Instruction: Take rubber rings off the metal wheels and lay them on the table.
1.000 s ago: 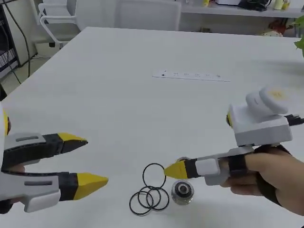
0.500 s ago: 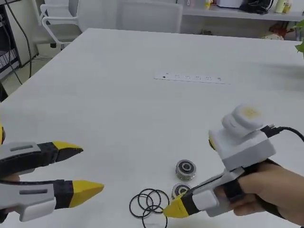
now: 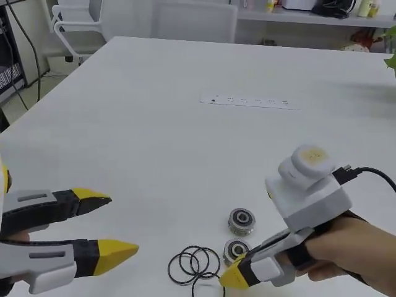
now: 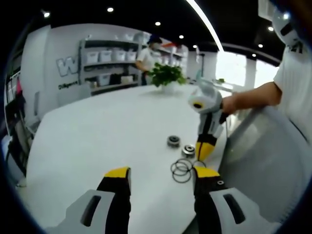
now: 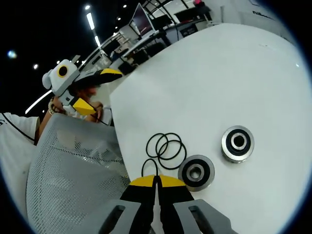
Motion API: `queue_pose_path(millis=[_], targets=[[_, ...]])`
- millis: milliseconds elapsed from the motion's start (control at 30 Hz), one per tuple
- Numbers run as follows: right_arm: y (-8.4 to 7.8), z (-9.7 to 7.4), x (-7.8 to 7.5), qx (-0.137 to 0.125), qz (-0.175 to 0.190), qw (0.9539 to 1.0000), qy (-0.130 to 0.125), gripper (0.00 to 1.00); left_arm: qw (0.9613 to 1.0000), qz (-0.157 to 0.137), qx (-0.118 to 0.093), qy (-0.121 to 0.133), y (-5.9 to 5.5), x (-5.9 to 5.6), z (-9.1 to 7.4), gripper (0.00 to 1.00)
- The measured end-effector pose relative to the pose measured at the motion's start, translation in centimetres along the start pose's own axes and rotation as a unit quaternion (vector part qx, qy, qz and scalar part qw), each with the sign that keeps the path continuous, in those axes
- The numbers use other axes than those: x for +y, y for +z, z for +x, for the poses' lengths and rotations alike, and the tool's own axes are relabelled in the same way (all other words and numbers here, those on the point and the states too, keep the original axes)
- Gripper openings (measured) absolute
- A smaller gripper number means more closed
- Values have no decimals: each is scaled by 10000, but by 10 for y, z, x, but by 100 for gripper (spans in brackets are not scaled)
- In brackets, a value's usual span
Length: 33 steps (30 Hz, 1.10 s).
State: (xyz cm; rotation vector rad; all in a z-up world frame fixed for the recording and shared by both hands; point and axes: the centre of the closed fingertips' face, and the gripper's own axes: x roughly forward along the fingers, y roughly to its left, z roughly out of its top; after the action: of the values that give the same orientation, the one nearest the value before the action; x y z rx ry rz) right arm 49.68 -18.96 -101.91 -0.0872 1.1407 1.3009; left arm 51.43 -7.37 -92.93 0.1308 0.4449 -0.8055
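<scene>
Judged nearly done: three rubber rings [image 3: 193,262] are laid at eight o'clock of the metal wheels [image 3: 241,220] — a fourth ring [image 5: 149,168] is pinched by the closed right claw [image 3: 224,278], left claw [image 3: 124,224] open.

The table [image 3: 161,124] looks smooth and matt white. The wheels [image 3: 241,219] are bright, polished metal with darker centres. The rings [image 3: 193,263] are thin black rubber, dull, hardly catching any light.
</scene>
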Motion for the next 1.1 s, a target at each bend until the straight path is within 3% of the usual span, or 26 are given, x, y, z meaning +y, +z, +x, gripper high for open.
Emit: queue_pose_path(millis=[200, 433, 800, 1100], targets=[[1, 1, -8, -10, -257, 9993, -266, 0, 10000, 7, -27, 15, 2, 1, 0, 52], [8, 0, -11, -159, -358, 9985, -384, 0, 10000, -13, 6, 10, -1, -1, 0, 52], [11, 1, -10, -220, -512, 9976, -405, 0, 10000, -27, -1, 15, -2, -1, 0, 52], [21, 0, -11, -456, -628, 9957, -506, 0, 10000, -25, 1, 17, -2, -1, 0, 52]])
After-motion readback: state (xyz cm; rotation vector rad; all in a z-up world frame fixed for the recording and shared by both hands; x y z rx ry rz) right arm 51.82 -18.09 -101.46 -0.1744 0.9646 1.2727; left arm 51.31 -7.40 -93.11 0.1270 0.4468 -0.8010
